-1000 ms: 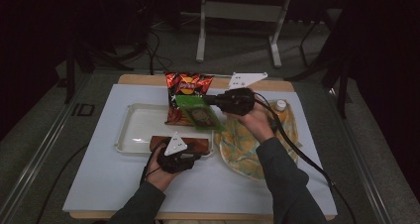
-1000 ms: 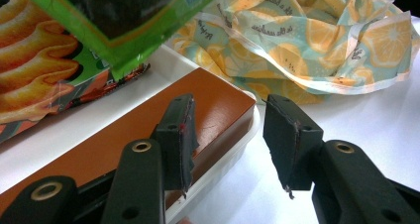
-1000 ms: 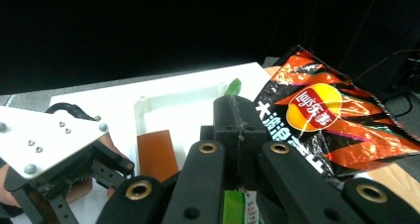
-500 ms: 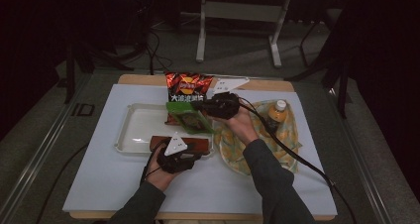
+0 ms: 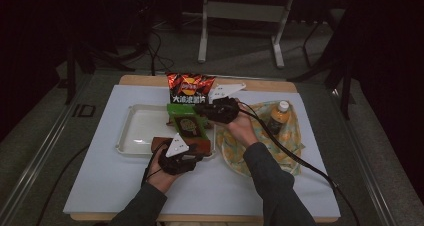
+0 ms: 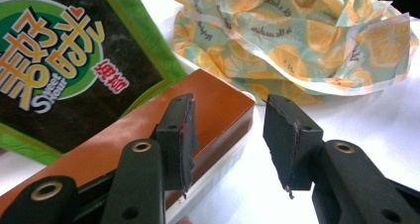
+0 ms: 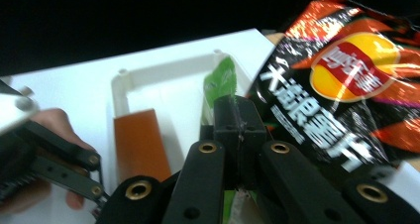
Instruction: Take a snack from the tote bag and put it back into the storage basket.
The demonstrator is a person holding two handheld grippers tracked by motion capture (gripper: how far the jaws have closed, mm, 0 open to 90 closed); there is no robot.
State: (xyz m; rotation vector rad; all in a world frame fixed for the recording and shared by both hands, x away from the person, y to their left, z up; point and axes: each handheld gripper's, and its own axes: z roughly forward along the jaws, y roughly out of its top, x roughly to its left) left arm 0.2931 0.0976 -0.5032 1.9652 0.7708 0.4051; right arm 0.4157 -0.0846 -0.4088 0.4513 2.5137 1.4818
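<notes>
Right tool (image 5: 212, 111) is pinching the edge of the green snack packet (image 5: 187, 124) with its jaws fully closed, and we are holding that packet tilted over the white tray (image 5: 135, 136), just in front of the red chip bag (image 5: 189, 87). Our left tool (image 5: 181, 148) is sitting half open around the end of the brown box (image 6: 148, 130) at the tray's near rim, one pad touching its side. Beside them, an orange-print cloth (image 5: 280, 141) is lying on the tabletop (image 5: 100, 186).

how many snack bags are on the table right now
2: the red chip bag stands at the tray's far edge; the green packet, pinched by the right gripper, lies over the tray. The cloth may hide more.
</notes>
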